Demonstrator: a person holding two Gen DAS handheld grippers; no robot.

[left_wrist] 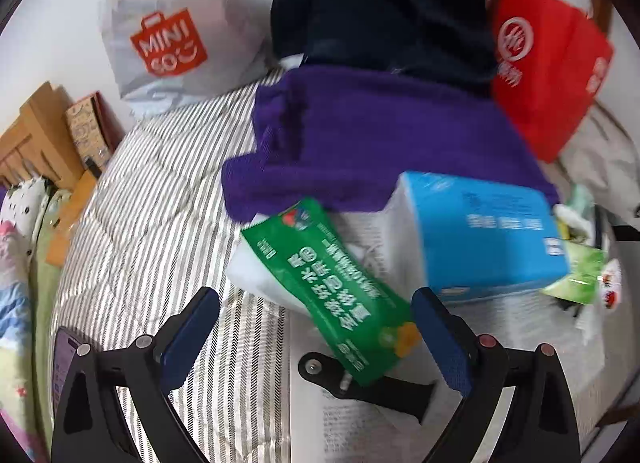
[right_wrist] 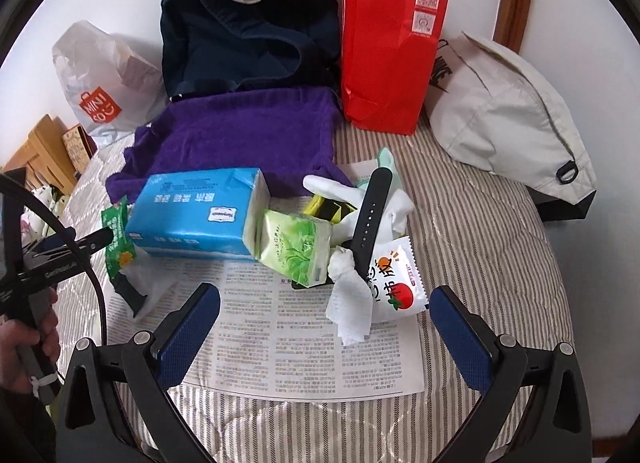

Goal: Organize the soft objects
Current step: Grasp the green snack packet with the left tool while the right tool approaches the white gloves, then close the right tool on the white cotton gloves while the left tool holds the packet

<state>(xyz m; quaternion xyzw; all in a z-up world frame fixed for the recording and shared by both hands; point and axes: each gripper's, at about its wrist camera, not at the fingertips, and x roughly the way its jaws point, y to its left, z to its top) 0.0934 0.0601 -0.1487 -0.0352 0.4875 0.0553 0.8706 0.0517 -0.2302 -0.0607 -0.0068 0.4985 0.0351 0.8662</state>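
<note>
On the striped bed (right_wrist: 480,223), the left gripper (left_wrist: 316,327) stands wide around the near end of a green packet (left_wrist: 336,287), seemingly untouched through blur. The right gripper (right_wrist: 324,323) gapes empty over the newspaper (right_wrist: 304,343), near the blue tissue pack (right_wrist: 192,211) and purple towel (right_wrist: 240,135).

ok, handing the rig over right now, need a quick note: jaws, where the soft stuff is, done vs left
Left gripper: jaws open, nothing held, the green wipes pack lies between them, not pinched.
Right gripper: jaws open and empty, above the newspaper.
On the striped bedspread: purple towel lying flat with the navy garment behind it; blue tissue pack and green tissue pack side by side; crumpled white tissue by the snack packet.
Done: nothing looks sorted yet.
Left: grip the wipes pack, then tidy the rest.
</note>
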